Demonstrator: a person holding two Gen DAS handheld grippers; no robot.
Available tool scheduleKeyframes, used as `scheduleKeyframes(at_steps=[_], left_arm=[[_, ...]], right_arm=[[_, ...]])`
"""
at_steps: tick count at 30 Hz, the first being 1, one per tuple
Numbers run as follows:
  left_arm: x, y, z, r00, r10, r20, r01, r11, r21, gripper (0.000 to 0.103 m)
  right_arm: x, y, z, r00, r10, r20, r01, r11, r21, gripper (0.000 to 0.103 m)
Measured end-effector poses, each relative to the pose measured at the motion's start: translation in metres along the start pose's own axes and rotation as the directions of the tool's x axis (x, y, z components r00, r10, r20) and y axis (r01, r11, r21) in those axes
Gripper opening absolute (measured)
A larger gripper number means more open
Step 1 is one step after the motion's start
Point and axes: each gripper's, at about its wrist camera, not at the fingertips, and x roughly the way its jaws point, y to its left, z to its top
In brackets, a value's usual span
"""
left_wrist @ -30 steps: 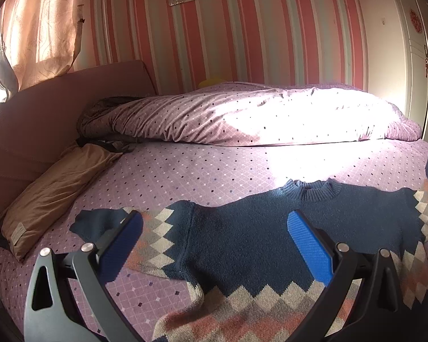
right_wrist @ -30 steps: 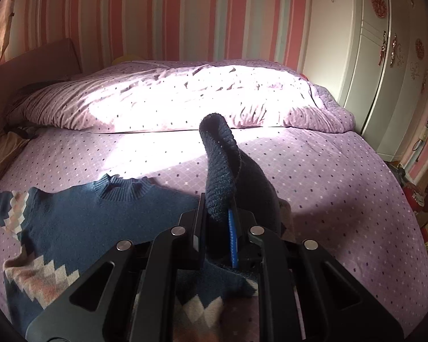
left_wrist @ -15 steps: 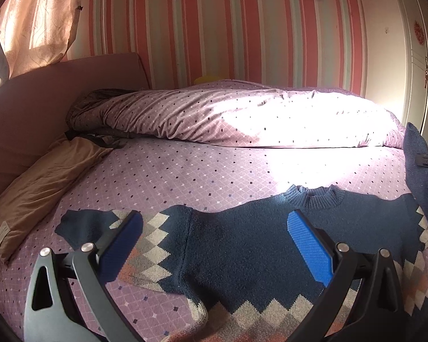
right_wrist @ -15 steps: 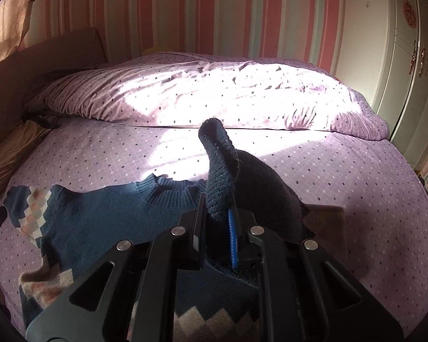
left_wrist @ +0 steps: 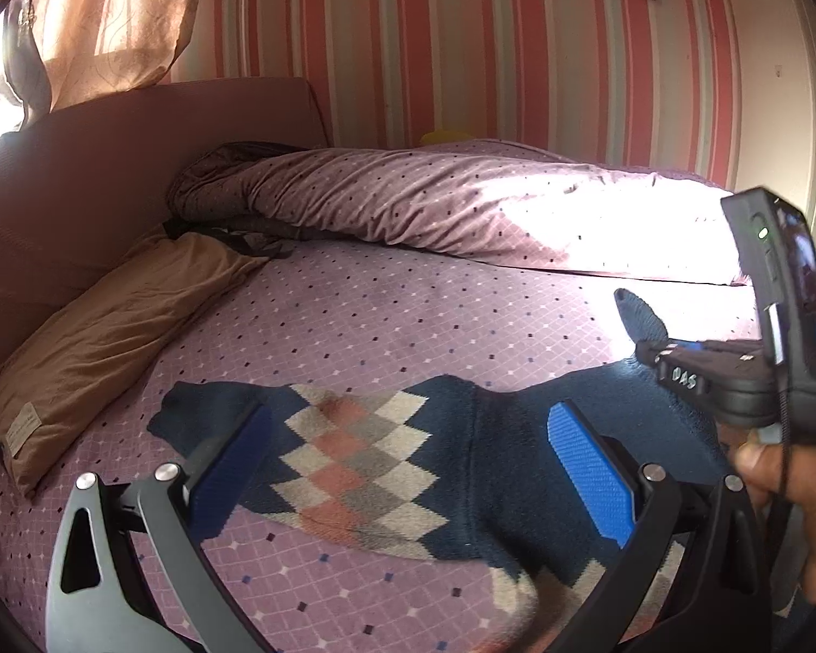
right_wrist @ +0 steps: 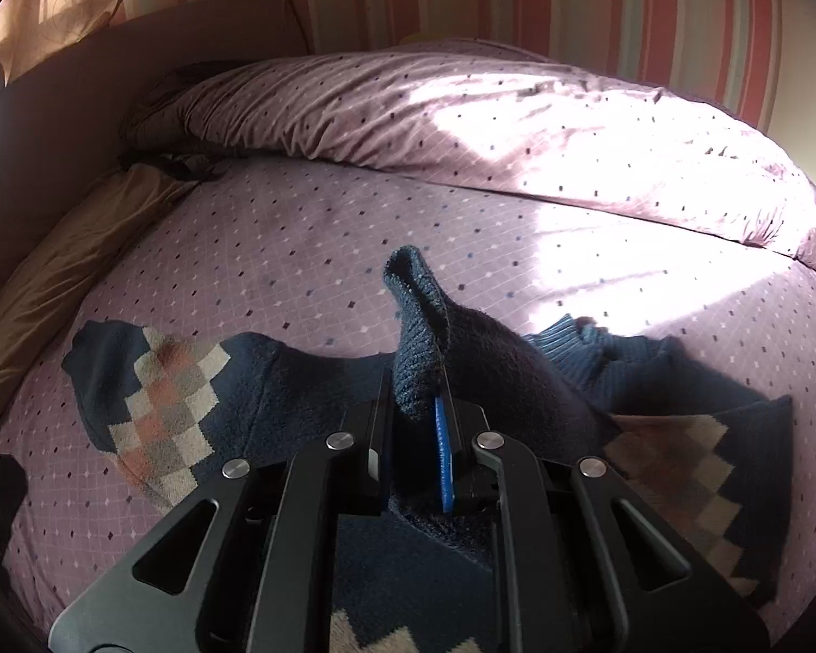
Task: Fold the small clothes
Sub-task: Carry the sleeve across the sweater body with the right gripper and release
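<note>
the navy sweater [left_wrist: 495, 435] lies spread on the bed [left_wrist: 353, 315] near the tan pillow [left_wrist: 109, 326], left tongs [left_wrist: 408, 451] gaping wide above its sleeve (patterned), right tongs [right_wrist: 416, 435] pinching its other cuff [right_wrist: 416, 326].

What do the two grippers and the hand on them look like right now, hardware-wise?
The left gripper has dark grey angular arms with triangular cut-outs, silver pivot bolts and textured blue pads. The right gripper matches it: black frame, blue pad; white "DAS" lettering, a green-lit black camera unit and a thin black cable show. The hand is bare.
</note>
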Motion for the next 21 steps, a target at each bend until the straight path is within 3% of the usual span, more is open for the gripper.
scheduleKeyframes(at_steps=[9, 12, 13, 14, 15, 17, 20, 21], left_arm=[[0.012, 0.041, -0.019, 0.998, 0.053, -0.036, -0.054, 0.998, -0.018, 0.102], [0.016, 0.051, -0.025, 0.997, 0.058, -0.048, -0.059, 0.998, -0.021, 0.102], [0.017, 0.056, -0.027, 0.997, 0.061, -0.049, -0.062, 0.998, -0.025, 0.102], [0.018, 0.062, -0.030, 0.996, 0.068, -0.052, -0.069, 0.997, -0.035, 0.102], [0.019, 0.069, -0.033, 0.995, 0.074, -0.059, -0.077, 0.996, -0.047, 0.102], [0.021, 0.083, -0.037, 0.994, 0.082, -0.075, -0.088, 0.993, -0.080, 0.102], [0.023, 0.099, -0.039, 0.993, 0.092, -0.074, -0.099, 0.990, -0.097, 0.102], [0.024, 0.104, -0.039, 0.993, 0.093, -0.073, -0.099, 0.990, -0.097, 0.102]], right_arm=[[0.092, 0.073, -0.047, 0.984, 0.001, -0.179, -0.018, 0.995, -0.095, 0.010], [0.078, 0.080, -0.051, 0.990, 0.004, -0.140, -0.022, 0.992, -0.127, 0.012], [0.071, 0.082, -0.049, 0.992, 0.008, -0.128, -0.027, 0.989, -0.142, 0.017], [0.063, 0.086, -0.048, 0.994, 0.011, -0.110, -0.029, 0.986, -0.167, 0.034], [0.054, 0.090, -0.046, 0.996, 0.010, -0.085, -0.026, 0.982, -0.190, 0.043], [0.038, 0.094, -0.043, 0.998, 0.007, -0.057, -0.019, 0.977, -0.214, 0.044], [0.009, 0.093, -0.043, 1.000, 0.005, -0.016, -0.008, 0.978, -0.207, 0.070], [-0.002, 0.091, -0.044, 1.000, 0.004, -0.004, -0.005, 0.980, -0.199, 0.071]])
